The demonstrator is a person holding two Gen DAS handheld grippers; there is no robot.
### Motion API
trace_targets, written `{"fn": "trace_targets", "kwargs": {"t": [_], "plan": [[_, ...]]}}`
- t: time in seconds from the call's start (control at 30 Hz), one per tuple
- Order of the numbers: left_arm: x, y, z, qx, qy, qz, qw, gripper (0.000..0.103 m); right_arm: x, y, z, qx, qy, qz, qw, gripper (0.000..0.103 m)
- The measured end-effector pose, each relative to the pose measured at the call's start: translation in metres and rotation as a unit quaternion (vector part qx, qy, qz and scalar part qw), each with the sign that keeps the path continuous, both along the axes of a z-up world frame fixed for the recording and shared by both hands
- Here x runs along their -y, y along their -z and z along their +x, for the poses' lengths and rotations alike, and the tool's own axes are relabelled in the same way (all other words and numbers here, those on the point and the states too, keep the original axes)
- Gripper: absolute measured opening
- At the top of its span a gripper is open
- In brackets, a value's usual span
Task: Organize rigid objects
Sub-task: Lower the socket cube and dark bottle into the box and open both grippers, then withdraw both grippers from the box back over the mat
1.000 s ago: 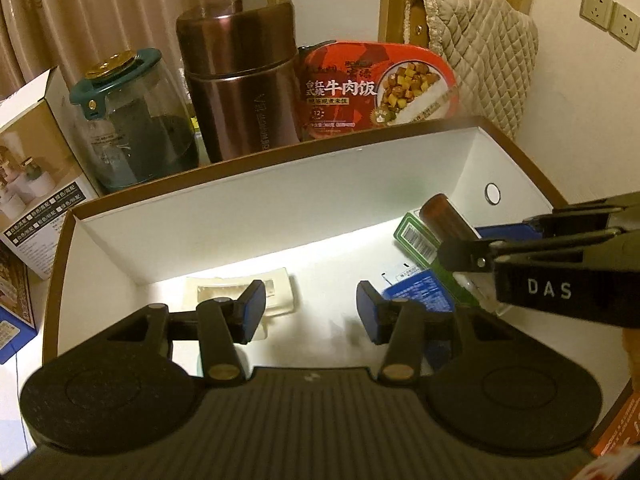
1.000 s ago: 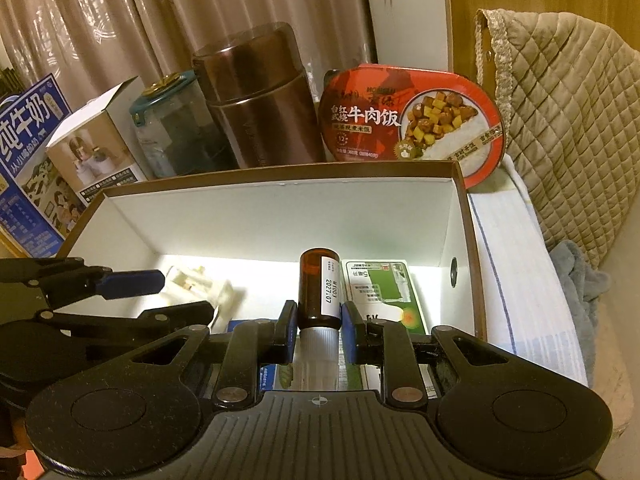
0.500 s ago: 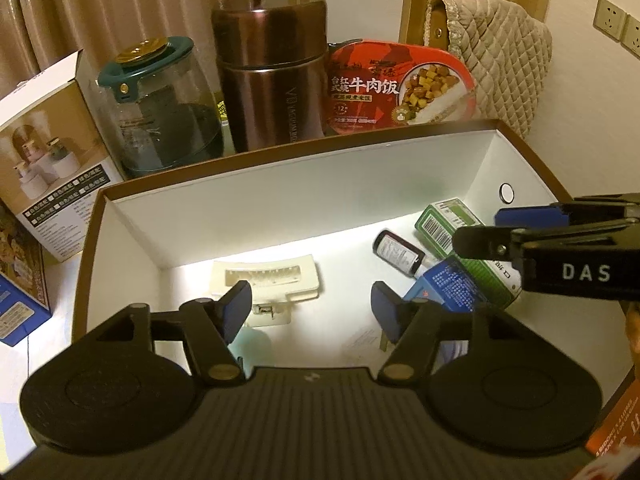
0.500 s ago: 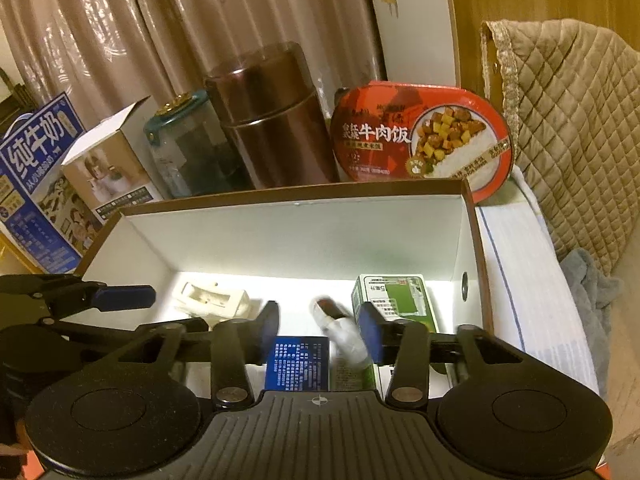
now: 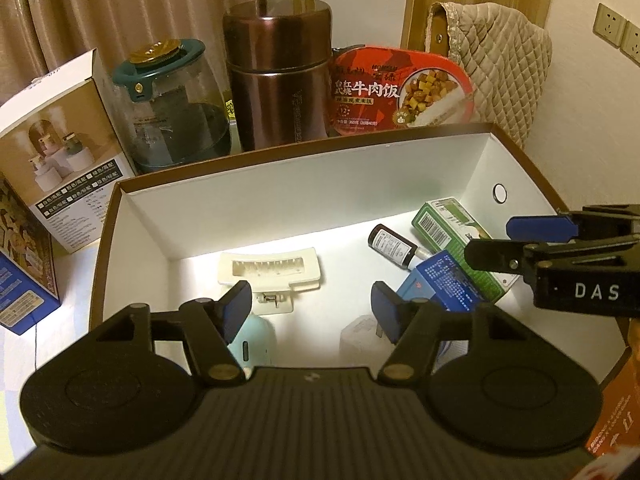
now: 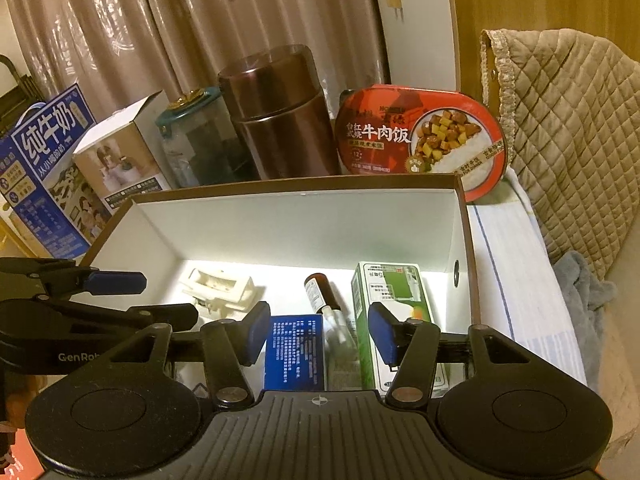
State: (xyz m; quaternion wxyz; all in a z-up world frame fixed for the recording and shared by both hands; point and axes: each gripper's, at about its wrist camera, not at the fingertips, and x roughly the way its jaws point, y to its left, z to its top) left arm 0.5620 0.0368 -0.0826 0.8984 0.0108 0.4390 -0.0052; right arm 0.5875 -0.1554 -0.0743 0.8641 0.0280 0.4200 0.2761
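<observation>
A brown-rimmed white box (image 5: pixel 304 184) (image 6: pixel 304 216) holds a small brown bottle (image 5: pixel 393 247) (image 6: pixel 323 294) lying on its side, a green carton (image 5: pixel 452 240) (image 6: pixel 390 300), a blue carton (image 5: pixel 440 280) (image 6: pixel 296 350), a cream hair clip (image 5: pixel 272 270) (image 6: pixel 218 290), a mint object (image 5: pixel 254 340) and a white plug (image 5: pixel 360 338). My left gripper (image 5: pixel 310 314) is open and empty above the box's near side. My right gripper (image 6: pixel 316 338) is open and empty above the bottle and cartons; it also shows in the left wrist view (image 5: pixel 516 240).
Behind the box stand a brown thermos (image 5: pixel 280 76) (image 6: pixel 276 116), a glass kettle (image 5: pixel 176 108) (image 6: pixel 192 140), a red meal tray (image 5: pixel 400 92) (image 6: pixel 420 136) and a product box (image 5: pixel 56 140) (image 6: pixel 120 152). A milk carton (image 6: pixel 44 172) is at the left, a quilted chair (image 6: pixel 568 140) at the right.
My right gripper opened and let go of the brown bottle, which now lies in the box. Both grippers drew back and up from the box.
</observation>
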Motion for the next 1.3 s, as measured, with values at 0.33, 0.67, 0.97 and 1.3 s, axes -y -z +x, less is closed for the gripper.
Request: {"fn": "trace_targets", "kwargs": {"t": [0.33, 0.67, 0.97, 1.3], "plan": [[-0.001, -0.020, -0.015, 0.016, -0.010, -0.001, 0.9998, 0.062, 0.010, -0.014, -0.014, 0.007, 0.002, 0.013, 1.000, 0.052], [-0.007, -0.053, -0.060, 0.050, -0.013, 0.000, 0.9987, 0.063, 0.033, -0.035, -0.049, 0.017, 0.019, 0.049, 0.998, 0.058], [-0.028, -0.066, -0.114, 0.055, -0.045, -0.008, 0.9974, 0.069, 0.050, -0.055, -0.088, 0.027, 0.031, 0.083, 0.996, 0.069], [-0.044, -0.072, -0.175, 0.059, -0.074, -0.015, 0.9954, 0.069, 0.062, -0.068, -0.129, 0.034, 0.027, 0.094, 0.995, 0.071]]}}
